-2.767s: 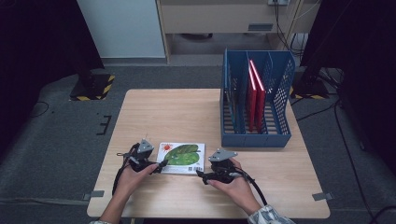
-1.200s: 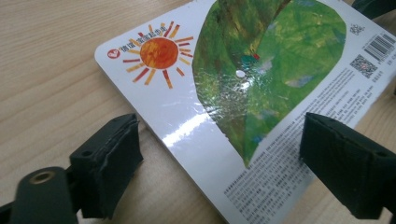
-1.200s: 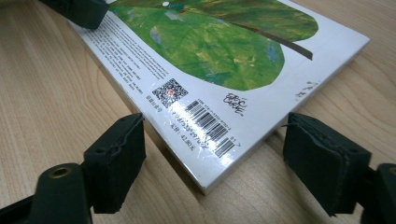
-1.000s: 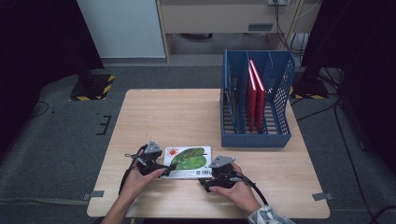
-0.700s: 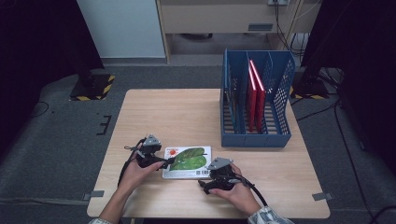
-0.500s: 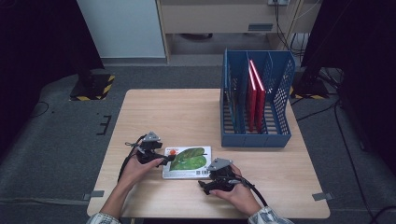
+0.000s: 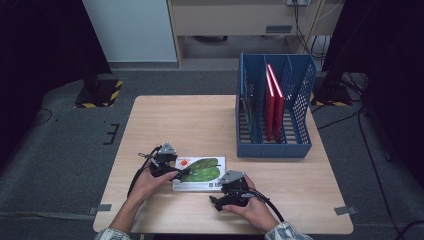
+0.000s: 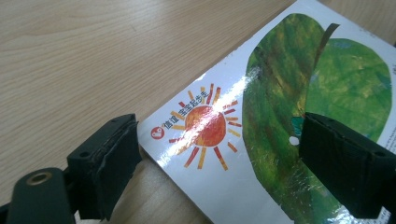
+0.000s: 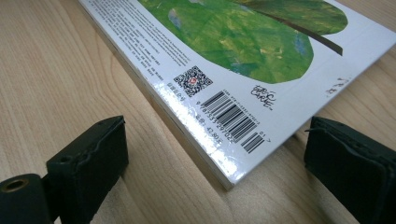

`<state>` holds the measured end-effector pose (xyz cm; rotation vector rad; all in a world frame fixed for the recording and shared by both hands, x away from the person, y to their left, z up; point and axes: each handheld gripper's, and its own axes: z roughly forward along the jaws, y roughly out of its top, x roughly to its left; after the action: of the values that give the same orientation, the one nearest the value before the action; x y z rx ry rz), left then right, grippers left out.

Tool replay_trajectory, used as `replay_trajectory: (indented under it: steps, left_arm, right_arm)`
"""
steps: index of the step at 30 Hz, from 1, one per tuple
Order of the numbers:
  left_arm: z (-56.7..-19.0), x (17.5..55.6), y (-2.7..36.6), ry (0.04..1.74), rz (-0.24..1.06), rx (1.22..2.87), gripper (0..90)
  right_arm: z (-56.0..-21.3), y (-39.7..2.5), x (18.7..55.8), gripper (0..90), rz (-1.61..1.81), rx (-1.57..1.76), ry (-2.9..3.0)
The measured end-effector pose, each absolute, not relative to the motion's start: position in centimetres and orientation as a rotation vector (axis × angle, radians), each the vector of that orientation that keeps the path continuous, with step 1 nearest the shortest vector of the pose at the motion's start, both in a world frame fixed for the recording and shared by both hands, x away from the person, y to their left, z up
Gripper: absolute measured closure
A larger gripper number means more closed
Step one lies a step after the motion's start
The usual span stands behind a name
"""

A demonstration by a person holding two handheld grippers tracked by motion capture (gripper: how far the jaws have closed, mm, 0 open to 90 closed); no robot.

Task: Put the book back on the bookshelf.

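Book (image 7: 199, 173): flat on the counter (image 7: 200, 120), near edge, centre; cover up, glossy, white with large green leaves. Left gripper view shows a red-orange sun (image 8: 204, 125) with a red logo and Chinese characters beside it, too small to read with certainty. Right gripper view shows a QR code (image 9: 193, 80), a barcode (image 9: 233, 118) with digits too blurred to read, small print along the edge, and a handwritten-style signature reading "Eric Carle" (image 9: 262, 95).

Left gripper (image 7: 181, 173): at the book's left end, released, jaws wide apart, one over bare wood beside the cover's edge, the other over the green leaf.

Right gripper (image 7: 216, 201): just near of the book's right near corner, released, jaws spread to either side of that corner, not touching it.

Rack (image 7: 274, 112): blue, mesh-walled, slotted, on the counter's far right; two red books (image 7: 273, 102) upright in a middle slot.

Counter: pale wood grain, rectangular.

Room: dark grey carpet, a white panel (image 7: 131, 30) and a beige cabinet (image 7: 240, 17) at the far wall, stand bases with yellow-black tape (image 7: 98, 93) on both sides, cables on the floor.

High view gives the layout; the gripper views give the print and the book's thickness.
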<state>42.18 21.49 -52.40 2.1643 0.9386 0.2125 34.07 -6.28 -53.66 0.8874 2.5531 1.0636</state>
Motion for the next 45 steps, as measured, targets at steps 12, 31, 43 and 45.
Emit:
replay_trajectory:
  steps: [12, 31, 43, 45]
  left_arm:
    - [-52.9, 42.3, 21.6, 0.968, 0.206, 2.173, 7.5]
    - [-53.0, 42.2, 21.7, 0.988, 0.224, 2.139, 10.8]
    - [-52.9, 41.6, 22.0, 1.004, 0.228, 2.135, 12.4]
    - [-52.9, 41.6, 22.0, 1.004, 0.232, 2.137, 12.6]
  right_arm:
    - [-53.7, -6.0, 34.2, 5.6, 1.069, 0.883, 2.550]
    - [-53.6, -5.2, 34.1, 3.3, 1.026, 0.920, 2.557]
    - [-53.7, -5.1, 34.0, 1.9, 1.040, 0.907, 2.556]
    - [-53.7, -5.0, 34.0, 1.3, 1.035, 0.912, 2.556]
